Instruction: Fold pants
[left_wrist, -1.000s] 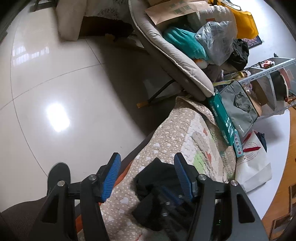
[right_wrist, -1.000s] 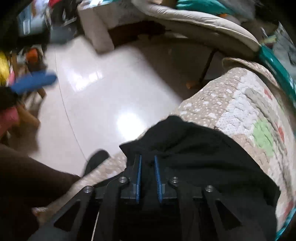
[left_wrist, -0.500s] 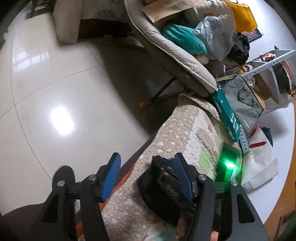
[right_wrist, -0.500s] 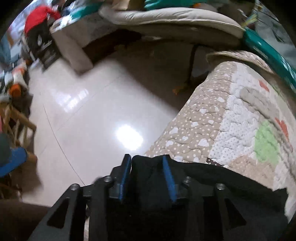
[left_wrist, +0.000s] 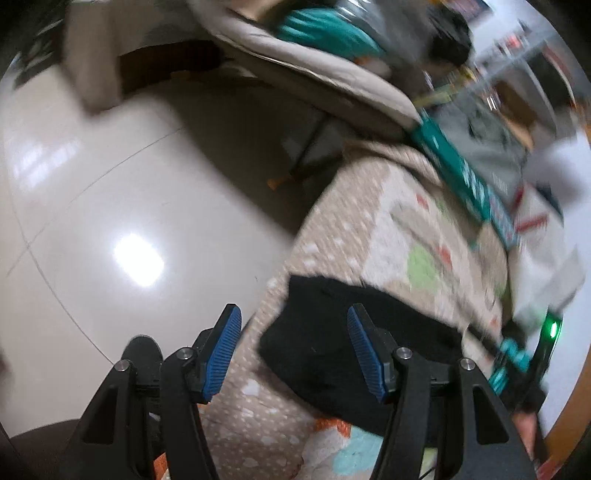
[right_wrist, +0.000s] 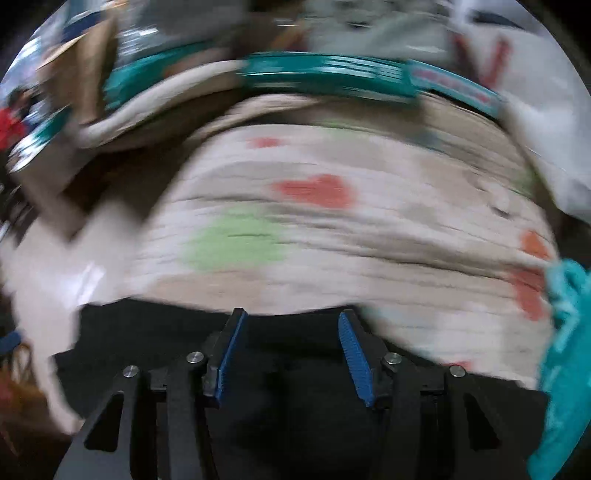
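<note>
The black fabric pants (left_wrist: 354, 343) lie folded on the beige patterned quilt (left_wrist: 373, 236), near its edge above the glossy white tile floor (left_wrist: 110, 206), with bare quilt beyond them. Their long axis runs across both views. The left gripper (left_wrist: 295, 354) and right gripper (right_wrist: 290, 354) are both spread, holding nothing. Lettering on the teal box (left_wrist: 461, 177) is blurred.

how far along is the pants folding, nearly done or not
Looks nearly done. The black pants lie as a compact bundle on the patterned quilt. Nothing is in hand: the left gripper and right gripper are both open. What may remain is a final tidy; blur hides the fold edges.
</note>
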